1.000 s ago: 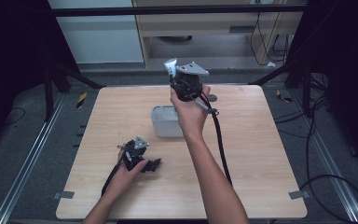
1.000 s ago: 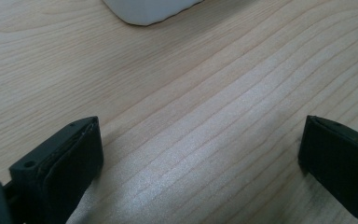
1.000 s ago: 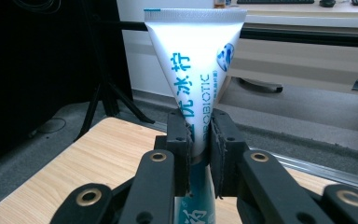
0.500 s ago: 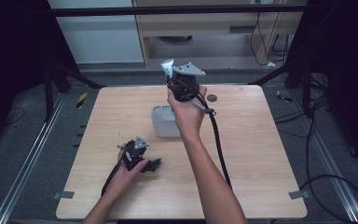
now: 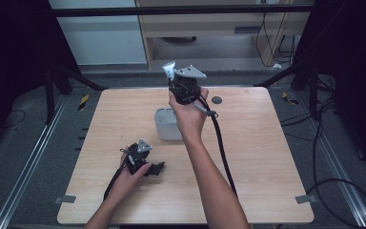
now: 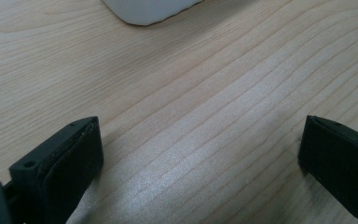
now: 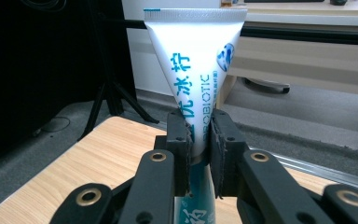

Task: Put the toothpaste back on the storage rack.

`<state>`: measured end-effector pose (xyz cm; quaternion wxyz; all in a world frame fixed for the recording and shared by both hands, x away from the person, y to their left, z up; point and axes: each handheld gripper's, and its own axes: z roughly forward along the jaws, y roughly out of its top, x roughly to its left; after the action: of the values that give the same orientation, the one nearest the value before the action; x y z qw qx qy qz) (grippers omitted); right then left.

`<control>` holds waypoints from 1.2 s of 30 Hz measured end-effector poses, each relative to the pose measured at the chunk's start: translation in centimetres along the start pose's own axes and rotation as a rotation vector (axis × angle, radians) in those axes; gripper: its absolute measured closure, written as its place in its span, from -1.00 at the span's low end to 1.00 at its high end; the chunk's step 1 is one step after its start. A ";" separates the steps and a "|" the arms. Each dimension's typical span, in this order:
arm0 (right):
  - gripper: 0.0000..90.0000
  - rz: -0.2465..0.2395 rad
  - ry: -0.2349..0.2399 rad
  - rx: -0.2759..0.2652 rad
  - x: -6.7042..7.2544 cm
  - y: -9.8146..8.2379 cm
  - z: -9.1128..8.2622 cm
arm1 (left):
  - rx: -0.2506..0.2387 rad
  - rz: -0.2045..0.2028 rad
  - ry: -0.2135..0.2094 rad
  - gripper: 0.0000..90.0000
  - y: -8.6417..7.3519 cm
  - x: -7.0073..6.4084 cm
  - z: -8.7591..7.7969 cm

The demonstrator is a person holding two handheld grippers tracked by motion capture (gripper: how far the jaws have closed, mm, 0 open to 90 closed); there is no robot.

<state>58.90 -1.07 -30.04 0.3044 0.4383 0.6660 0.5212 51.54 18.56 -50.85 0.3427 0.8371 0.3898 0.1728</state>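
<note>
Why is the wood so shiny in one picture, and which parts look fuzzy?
Left gripper view: light glares off the table; the near black claw tips look soft. Right gripper view: the tube is sharp, the room behind blurry. High view: dark edges.

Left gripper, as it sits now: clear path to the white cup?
Probably yes. The left gripper rests open on the table, and bare wood lies between its jaws and the white cup. The right forearm passes beside that path.

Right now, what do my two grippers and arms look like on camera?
Both grippers, left and right, are black, each topped by a grey three-cornered plate. Each has two flat black jaws on bolted linkage arms with brass-coloured pivots. A thick black cable trails from the right gripper across the table. Forearms are bare, no sleeves visible.
</note>
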 end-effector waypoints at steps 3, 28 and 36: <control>0.77 0.001 -0.001 0.005 0.0 -0.2 0.5 | -0.001 -0.001 0.000 -1.00 0.0 0.0 0.0; 0.77 -0.008 -0.021 0.040 0.2 -3.3 3.0 | -0.004 -0.003 -0.004 -1.00 0.0 0.0 0.0; 0.77 0.003 -0.022 0.058 0.3 -4.5 3.4 | -0.001 0.002 -0.006 -1.00 0.0 0.0 0.0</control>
<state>60.50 0.31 -35.32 0.2979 0.4536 0.6767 0.4976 51.54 18.60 -50.86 0.3442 0.8379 0.3876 0.1709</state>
